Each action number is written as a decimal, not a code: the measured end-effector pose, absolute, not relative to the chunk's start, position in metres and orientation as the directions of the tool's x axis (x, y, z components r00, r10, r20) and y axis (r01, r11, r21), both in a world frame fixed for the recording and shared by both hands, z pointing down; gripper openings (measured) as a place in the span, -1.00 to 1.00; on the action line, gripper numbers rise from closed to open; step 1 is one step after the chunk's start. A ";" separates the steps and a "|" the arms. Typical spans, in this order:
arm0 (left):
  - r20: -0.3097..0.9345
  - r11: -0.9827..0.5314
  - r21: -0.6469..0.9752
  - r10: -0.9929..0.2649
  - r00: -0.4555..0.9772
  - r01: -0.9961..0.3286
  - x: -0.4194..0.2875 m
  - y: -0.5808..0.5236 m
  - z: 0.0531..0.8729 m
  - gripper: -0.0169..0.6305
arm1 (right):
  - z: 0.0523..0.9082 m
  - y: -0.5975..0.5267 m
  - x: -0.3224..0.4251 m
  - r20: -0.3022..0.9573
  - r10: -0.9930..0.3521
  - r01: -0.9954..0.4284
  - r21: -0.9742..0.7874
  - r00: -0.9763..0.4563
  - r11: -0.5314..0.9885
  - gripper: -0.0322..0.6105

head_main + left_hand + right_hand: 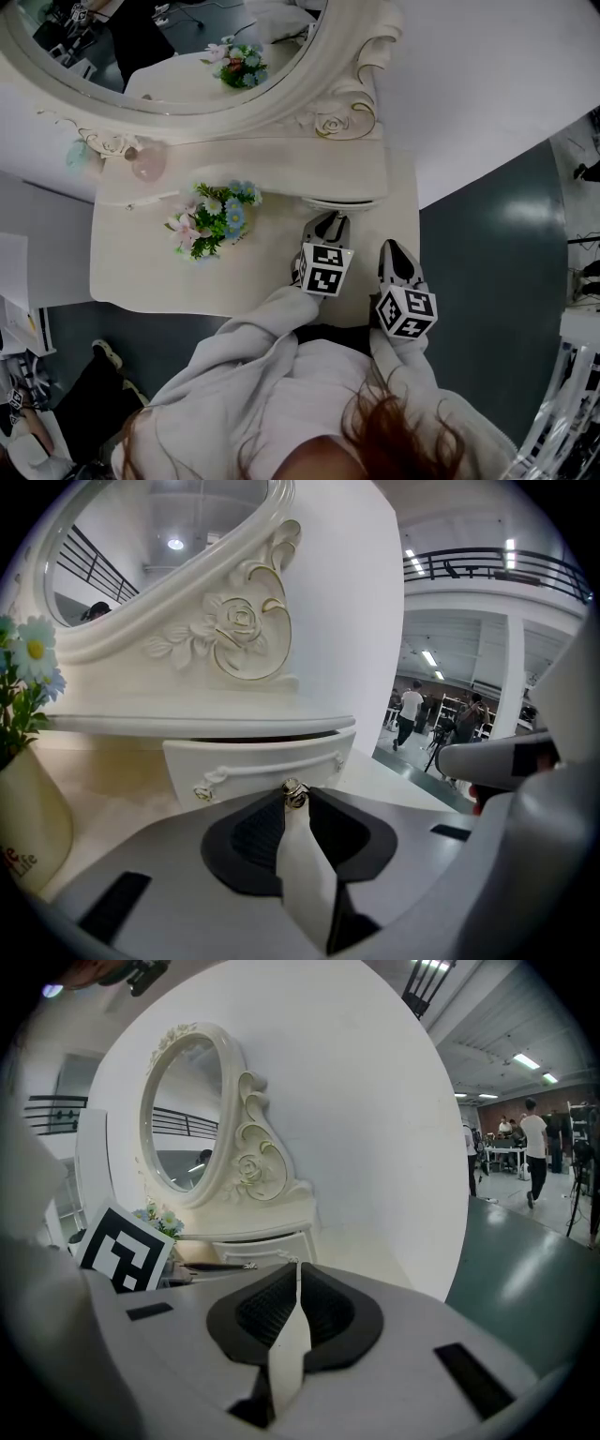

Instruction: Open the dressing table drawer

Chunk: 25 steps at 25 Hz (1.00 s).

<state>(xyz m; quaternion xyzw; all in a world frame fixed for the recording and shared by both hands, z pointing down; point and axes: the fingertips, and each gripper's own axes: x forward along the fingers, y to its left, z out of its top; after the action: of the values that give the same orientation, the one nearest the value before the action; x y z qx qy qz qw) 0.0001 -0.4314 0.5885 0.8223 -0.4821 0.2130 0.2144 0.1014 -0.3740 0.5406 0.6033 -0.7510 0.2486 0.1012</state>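
Although partly cut off, red print on the cream vase [28, 827] ends in "Life". Left tool [294, 800] is clamped on the small gold knob [293, 789] of the white, moulded drawer [253, 769], which sits slightly open under the mirror shelf near the counter's [141, 272] far right corner. Right tool [298, 1269], jaws together and empty, is beside it, near the right edge. Flowers [214, 220] stand left of the drawer; the oval mirror [169, 56] rises behind.
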 end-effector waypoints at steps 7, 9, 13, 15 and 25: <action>0.562 -0.456 0.128 -0.698 0.444 -0.881 0.005 -0.417 0.590 -0.67 | 0.542 -0.374 0.099 0.453 -0.848 -0.953 -0.249 -0.274 0.174 -0.78; 0.565 -0.452 0.133 -0.696 0.442 -0.882 0.004 -0.415 0.590 -0.67 | 0.541 -0.374 0.098 0.454 -0.845 -0.950 -0.250 -0.284 0.185 -0.78; 0.569 -0.452 0.134 -0.693 0.442 -0.882 0.003 -0.407 0.590 -0.67 | 0.540 -0.373 0.097 0.450 -0.842 -0.947 -0.252 -0.298 0.201 -0.78; 0.569 -0.455 0.133 -0.693 0.444 -0.881 0.004 -0.402 0.590 -0.67 | 0.540 -0.372 0.097 0.449 -0.841 -0.945 -0.252 -0.304 0.207 -0.78; 0.566 -0.455 0.130 -0.695 0.443 -0.881 0.004 -0.385 0.589 -0.67 | 0.541 -0.361 0.097 0.447 -0.834 -0.940 -0.249 -0.324 0.232 -0.78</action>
<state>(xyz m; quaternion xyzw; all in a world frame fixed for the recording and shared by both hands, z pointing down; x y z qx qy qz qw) 0.0044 -0.3850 0.5894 0.8234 -0.4784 0.2227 0.2086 0.0967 -0.3606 0.5405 0.5708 -0.7770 0.2414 0.1104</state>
